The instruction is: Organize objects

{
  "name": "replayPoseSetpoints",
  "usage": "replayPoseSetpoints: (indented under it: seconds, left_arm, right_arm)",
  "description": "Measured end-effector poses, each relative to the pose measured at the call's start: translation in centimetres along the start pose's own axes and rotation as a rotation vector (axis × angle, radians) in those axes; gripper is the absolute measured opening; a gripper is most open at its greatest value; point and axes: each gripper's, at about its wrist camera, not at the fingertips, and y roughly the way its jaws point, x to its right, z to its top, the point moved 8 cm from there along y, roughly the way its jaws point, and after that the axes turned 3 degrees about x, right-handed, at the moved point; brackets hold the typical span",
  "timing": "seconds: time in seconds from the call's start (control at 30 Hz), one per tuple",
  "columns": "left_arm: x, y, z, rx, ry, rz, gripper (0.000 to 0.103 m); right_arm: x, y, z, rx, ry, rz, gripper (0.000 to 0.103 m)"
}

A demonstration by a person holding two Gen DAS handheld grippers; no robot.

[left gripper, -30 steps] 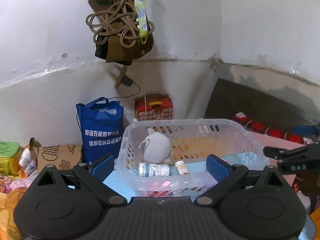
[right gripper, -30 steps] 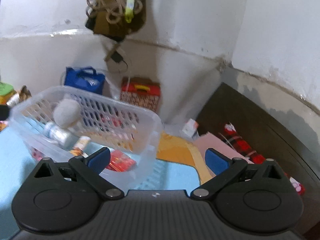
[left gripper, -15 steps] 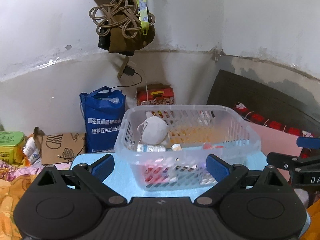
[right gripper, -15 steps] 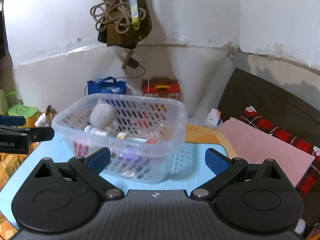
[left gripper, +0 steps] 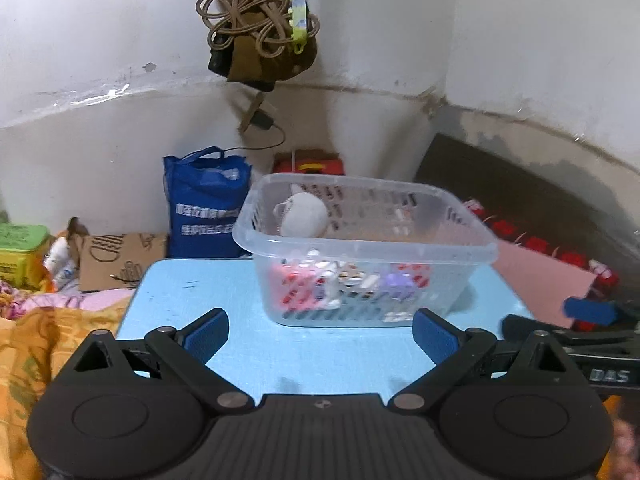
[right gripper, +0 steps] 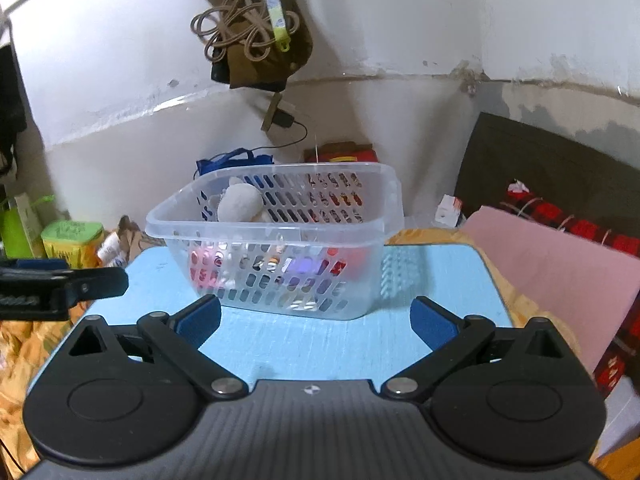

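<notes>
Pulled back from the clear basket [left gripper: 360, 248], both claws, left [left gripper: 320, 336] and right [right gripper: 316, 320], now short of its near wall. More bare blue counter [left gripper: 224, 292] exposed ahead. Right view swung squarely onto the basket.

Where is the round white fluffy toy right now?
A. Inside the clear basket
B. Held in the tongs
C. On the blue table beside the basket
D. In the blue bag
A: the white fluffy toy sits inside the clear basket, resting against its back-left corner, while both tongs are open and hold nothing.
</notes>
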Motion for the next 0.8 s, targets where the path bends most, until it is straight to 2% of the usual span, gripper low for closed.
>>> replayPoseSetpoints:
  seconds: [0.13, 0.27, 0.33, 0.4, 0.57, 0.7, 0.8]
  left_arm:
    - [-0.5, -0.6, -1.1, 0.01, 0.021, 0.029, 0.1]
    - [-1.3, -0.6, -2.3, -0.018, -0.001, 0.013, 0.1]
    - [-1.5, -0.5, -2.6, -0.028, 0.011, 0.02, 0.1]
    - [-1.9, -0.1, -2.7, -0.043, 0.033, 0.045, 0.1]
    - [-2.6, 1.5, -1.1, -0.031, -0.012, 0.032, 0.1]
    - [-2.5, 3.3, 1.2, -0.001, 0.003, 0.037, 0.1]
    - [-2.7, 4.6, 2.8, 0.021, -0.01, 0.039, 0.1]
  right_arm:
    - [-0.1, -0.3, -1.1, -0.013, 0.01, -0.014, 0.103]
    - [0.3, -1.1, -1.9, 0.024, -0.016, -0.041, 0.103]
    - [0.4, -1.4, -2.0, 0.065, -0.016, -0.026, 0.103]
    - [0.7, -0.9, -2.0, 0.044, -0.036, -0.05, 0.103]
    - [0.9, 1.4, -1.1, 0.032, -0.042, -0.07, 0.103]
    - [0.2, 3.3, 0.5, 0.007, -0.072, -0.057, 0.103]
    - [0.1, 4.2, 1.9, 0.021, -0.081, -0.081, 0.103]
